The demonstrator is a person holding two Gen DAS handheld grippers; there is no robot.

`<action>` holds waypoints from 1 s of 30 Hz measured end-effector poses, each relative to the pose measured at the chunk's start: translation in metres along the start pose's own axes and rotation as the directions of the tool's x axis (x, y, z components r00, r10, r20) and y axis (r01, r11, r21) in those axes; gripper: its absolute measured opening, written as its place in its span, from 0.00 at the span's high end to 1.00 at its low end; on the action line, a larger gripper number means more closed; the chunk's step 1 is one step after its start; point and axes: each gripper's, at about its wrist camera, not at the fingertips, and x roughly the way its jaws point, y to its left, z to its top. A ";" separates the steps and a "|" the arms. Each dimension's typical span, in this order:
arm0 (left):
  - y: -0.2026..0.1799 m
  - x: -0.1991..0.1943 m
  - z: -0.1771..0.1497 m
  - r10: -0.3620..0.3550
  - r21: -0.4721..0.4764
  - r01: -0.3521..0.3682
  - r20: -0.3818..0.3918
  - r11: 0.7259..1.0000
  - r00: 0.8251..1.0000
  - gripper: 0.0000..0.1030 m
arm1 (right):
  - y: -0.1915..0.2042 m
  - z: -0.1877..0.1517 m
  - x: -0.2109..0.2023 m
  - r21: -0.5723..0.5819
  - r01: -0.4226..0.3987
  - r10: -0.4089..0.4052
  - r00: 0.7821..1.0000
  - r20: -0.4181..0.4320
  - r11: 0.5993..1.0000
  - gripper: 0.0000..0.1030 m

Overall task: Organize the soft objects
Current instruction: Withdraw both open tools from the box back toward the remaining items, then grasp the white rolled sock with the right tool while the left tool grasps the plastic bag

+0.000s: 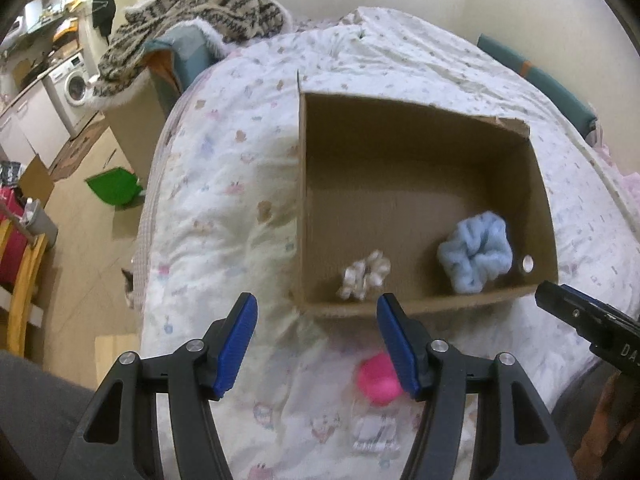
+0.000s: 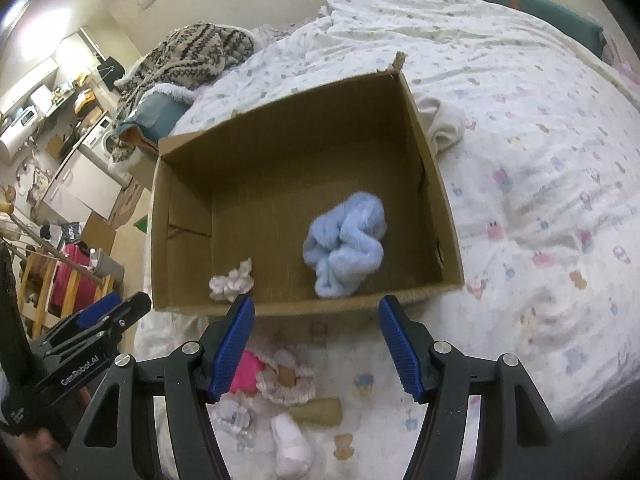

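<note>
On the bed (image 2: 540, 128), just in front of the near wall of the cardboard box (image 2: 304, 306), both tools hang with jaws wide and nothing in them: left tool (image 1: 316, 344), right tool (image 2: 316, 348). Already in the box: blue scrunchie (image 2: 346, 240) right of centre and a small white patterned scrunchie (image 2: 232, 280) in the near-left corner. Left to gather, near side under the right tool: pink soft item (image 2: 246, 376) touching its left finger line, frilly doll-like piece (image 2: 286, 380) just beside it, a tan pouch (image 2: 320, 410), a white sock-like piece (image 2: 292, 450) nearest the camera. A white cloth (image 2: 442, 122) sits outside the box against its far-right wall. Risks, as I read it: those near items are clustered and touching, so a wide grab could pinch two at once or snag the quilt fabric with it. The box stands on a soft quilt, so a bump on its near wall would likely shove or tip it. The tools are close side by side, so reaching for the same pink item could make them clash. The frames are blurred, so I can't tell exact contact.
</note>
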 end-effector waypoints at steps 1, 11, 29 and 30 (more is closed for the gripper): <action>0.001 0.000 -0.003 -0.003 -0.003 0.003 -0.011 1.000 1.000 0.43 | -0.001 -0.003 0.000 0.005 -0.004 0.004 1.000 -0.007 1.000 0.34; 0.015 0.004 -0.027 -0.043 -0.065 0.036 -0.120 0.997 0.992 0.43 | -0.006 -0.038 0.021 0.094 -0.113 0.130 0.969 -0.210 0.989 0.34; 0.016 0.019 -0.042 -0.071 -0.104 0.051 -0.205 0.993 0.976 0.43 | 0.032 -0.091 0.088 -0.103 -0.056 -0.002 0.870 -0.493 0.993 0.71; 0.015 0.022 -0.043 -0.077 -0.105 0.055 -0.217 0.993 0.973 0.43 | 0.032 -0.091 0.086 -0.100 -0.067 0.010 0.875 -0.485 0.993 0.72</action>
